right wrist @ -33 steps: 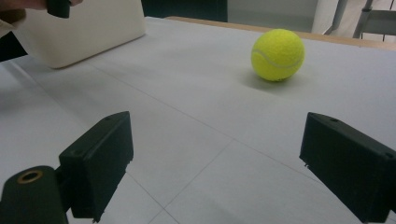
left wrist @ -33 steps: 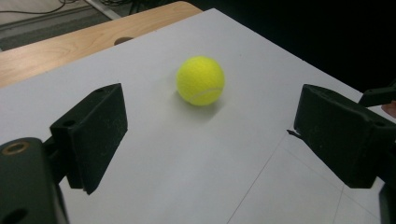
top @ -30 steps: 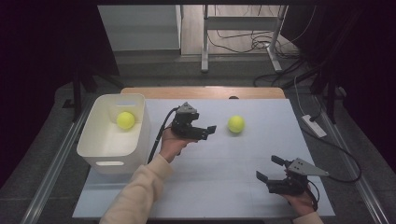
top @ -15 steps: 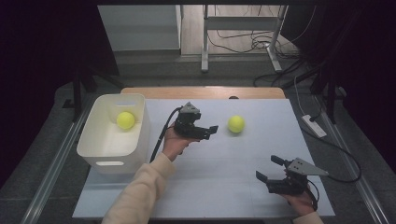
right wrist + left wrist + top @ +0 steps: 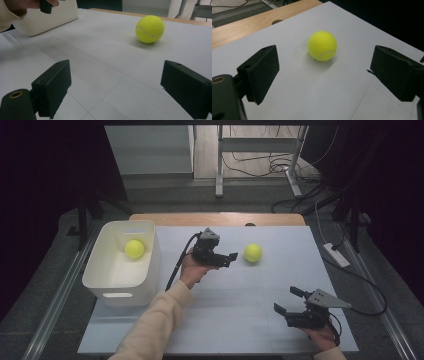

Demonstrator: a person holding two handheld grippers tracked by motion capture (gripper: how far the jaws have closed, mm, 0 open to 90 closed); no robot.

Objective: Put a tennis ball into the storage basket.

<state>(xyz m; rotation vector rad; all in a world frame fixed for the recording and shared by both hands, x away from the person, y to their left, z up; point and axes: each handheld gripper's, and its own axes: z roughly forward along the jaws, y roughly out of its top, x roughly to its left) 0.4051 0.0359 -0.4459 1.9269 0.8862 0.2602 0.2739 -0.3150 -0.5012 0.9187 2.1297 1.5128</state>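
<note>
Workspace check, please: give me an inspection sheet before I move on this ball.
Surface: white table, with a wooden strip along its far edge.
Job's things: one tennis ball loose on the table, ahead of the left tongs; second ball inside the white bin at the left.
Clutter: nothing seen.
Grippers: left tongs open, jaws just opening further, nothing between them, apart from the loose ball; right tongs open and empty near the front right.
Cables: black cable trails from the left tongs; another runs off the right edge to a white power strip.
Surroundings: dark floor, metal stand legs and loose wires beyond the table.
</note>
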